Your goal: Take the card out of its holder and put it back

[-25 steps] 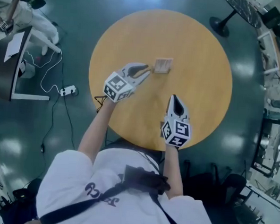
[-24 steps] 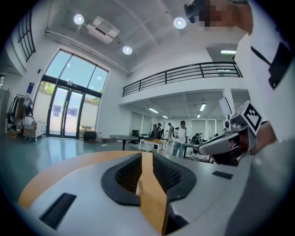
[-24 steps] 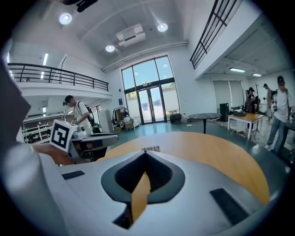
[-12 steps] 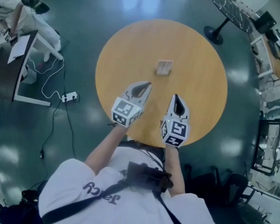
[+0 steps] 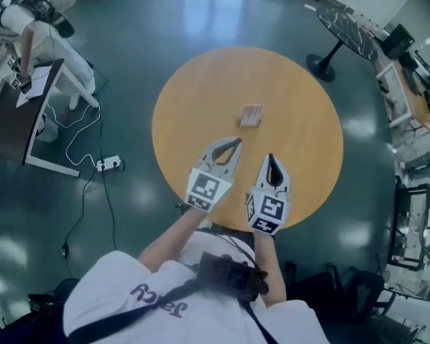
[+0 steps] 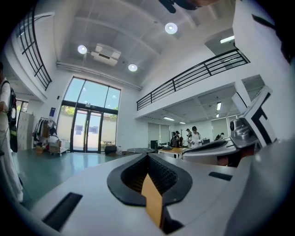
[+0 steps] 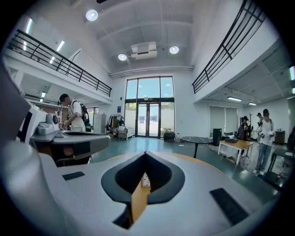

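The small wooden card holder (image 5: 251,115) stands near the middle of the round wooden table (image 5: 191,93); too small to tell whether the card sits in it. My left gripper (image 5: 236,141) hovers over the near part of the table, a hand's length short of the holder, shut and empty. Beside it on the right, my right gripper (image 5: 269,158) is shut too, with nothing held. In the right gripper view the holder (image 7: 144,179) shows as a pale sliver through the gap behind the closed tips (image 7: 145,153). The left gripper view shows its tips (image 6: 147,155) meeting over the table.
A power strip (image 5: 108,162) and cables lie on the green floor to the left, next to a desk (image 5: 15,112) where a person stands. Another table's base (image 5: 319,65) and more desks stand at the far right. People stand far off in the hall.
My left gripper has drawn back from the holder toward me and shut, empty, ending beside the right gripper. The right gripper has barely moved.
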Motion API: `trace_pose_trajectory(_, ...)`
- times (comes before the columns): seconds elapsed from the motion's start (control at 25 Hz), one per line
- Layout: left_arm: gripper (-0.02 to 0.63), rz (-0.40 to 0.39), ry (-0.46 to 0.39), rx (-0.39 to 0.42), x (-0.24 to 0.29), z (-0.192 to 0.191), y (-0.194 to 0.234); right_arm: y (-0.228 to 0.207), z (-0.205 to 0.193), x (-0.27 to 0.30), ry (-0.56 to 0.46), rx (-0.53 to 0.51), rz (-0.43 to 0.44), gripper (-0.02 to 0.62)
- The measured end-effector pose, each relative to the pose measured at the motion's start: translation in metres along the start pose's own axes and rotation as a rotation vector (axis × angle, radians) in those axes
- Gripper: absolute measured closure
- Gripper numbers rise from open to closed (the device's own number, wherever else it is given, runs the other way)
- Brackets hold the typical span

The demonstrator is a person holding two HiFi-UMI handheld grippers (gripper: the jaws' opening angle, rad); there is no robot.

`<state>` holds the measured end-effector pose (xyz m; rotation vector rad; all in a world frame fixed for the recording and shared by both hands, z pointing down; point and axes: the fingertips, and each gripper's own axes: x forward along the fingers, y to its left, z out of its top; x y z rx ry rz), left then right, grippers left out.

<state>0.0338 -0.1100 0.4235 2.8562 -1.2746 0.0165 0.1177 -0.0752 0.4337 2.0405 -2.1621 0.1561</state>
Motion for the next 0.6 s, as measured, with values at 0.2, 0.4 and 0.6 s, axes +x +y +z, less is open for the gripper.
trace_pose_trajectory(0.2, 0.592, -0.019, 0.011, -0.026, 0.001, -0.007, -0.008, -0.003, -0.007, -0.012, 0.011, 0.001, -0.01, 0.588)
trace_pose_trajectory(0.4, 0.592, -0.056, 0.016, -0.034, -0.002, -0.009, -0.021, -0.01, -0.003, -0.021, 0.01, 0.009, -0.032, 0.588)
trace_pose_trajectory(0.6, 0.592, -0.063, 0.016, -0.042, -0.006, -0.008, -0.027, -0.012, 0.005, -0.031, 0.002, 0.004, -0.02, 0.588)
